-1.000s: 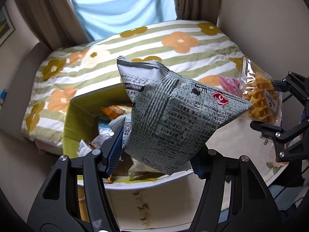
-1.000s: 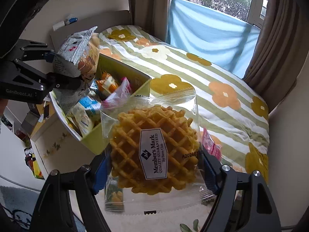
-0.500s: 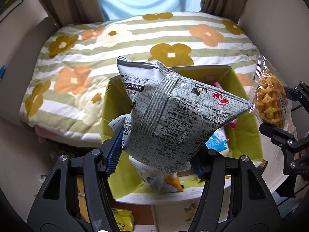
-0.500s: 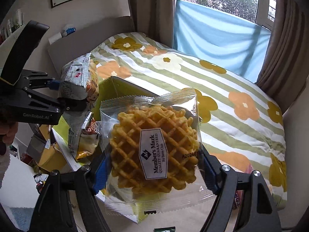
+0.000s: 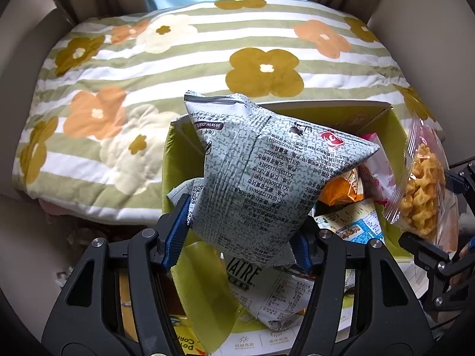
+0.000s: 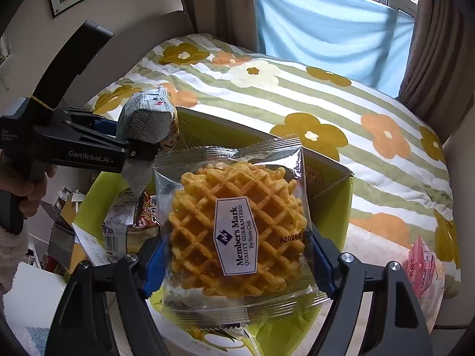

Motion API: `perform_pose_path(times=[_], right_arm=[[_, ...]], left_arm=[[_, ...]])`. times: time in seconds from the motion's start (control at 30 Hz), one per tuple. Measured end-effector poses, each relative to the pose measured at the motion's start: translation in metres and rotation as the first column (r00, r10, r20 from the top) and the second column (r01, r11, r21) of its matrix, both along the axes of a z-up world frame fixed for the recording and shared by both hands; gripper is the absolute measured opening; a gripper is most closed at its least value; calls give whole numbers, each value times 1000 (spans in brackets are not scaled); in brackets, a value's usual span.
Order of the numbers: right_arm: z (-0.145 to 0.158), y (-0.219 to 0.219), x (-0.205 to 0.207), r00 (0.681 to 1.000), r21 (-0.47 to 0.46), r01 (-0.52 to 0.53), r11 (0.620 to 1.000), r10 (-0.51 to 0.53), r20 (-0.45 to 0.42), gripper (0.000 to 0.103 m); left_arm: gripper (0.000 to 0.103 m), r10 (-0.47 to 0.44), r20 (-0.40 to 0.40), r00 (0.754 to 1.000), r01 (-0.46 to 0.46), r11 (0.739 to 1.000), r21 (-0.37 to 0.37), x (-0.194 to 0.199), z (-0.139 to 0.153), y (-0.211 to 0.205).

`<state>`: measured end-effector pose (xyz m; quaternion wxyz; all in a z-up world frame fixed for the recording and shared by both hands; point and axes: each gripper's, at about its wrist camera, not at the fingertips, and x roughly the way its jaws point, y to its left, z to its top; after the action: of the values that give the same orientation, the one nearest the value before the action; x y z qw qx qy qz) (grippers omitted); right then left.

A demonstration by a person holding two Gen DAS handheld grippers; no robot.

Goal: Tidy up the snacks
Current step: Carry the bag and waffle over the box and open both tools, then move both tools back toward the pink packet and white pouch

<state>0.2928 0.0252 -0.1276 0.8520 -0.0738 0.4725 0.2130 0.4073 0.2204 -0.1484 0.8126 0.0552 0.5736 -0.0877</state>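
Now both loads hang over the green box (image 5: 172, 160) by the bed. My left claw (image 5: 242, 237) pinches the grey snack bag (image 5: 267, 172); right claw (image 6: 237, 270) pinches the waffle pack (image 6: 237, 231). Risk: box is crowded, so dropped packs may slide out.
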Motion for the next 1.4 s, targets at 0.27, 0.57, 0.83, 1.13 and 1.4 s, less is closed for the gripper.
perform_pose_path(times=[0.27,0.57,0.83,1.13,1.4], right_arm=[[-7,-4,1,999,32,-2,999,4,-41,76],[-15,-24,-11,998,29,25,999,-23,-65,76],[-15,-20,-10,998,49,37,998,-35,-49,95],[2,-31,-43,996,83,18,996,-25,86,103],[26,-37,-68,988,53,26,998,-34,148,103]], left_arm=[[103,4,118,993,-9,999,41,0,15,-6],[103,124,101,987,-117,991,-64,-47,11,14],[102,207,108,972,-195,974,-118,-80,16,19],[102,215,123,969,-200,971,-129,-111,20,11],[102,181,170,969,-158,978,-139,-126,38,-4]])
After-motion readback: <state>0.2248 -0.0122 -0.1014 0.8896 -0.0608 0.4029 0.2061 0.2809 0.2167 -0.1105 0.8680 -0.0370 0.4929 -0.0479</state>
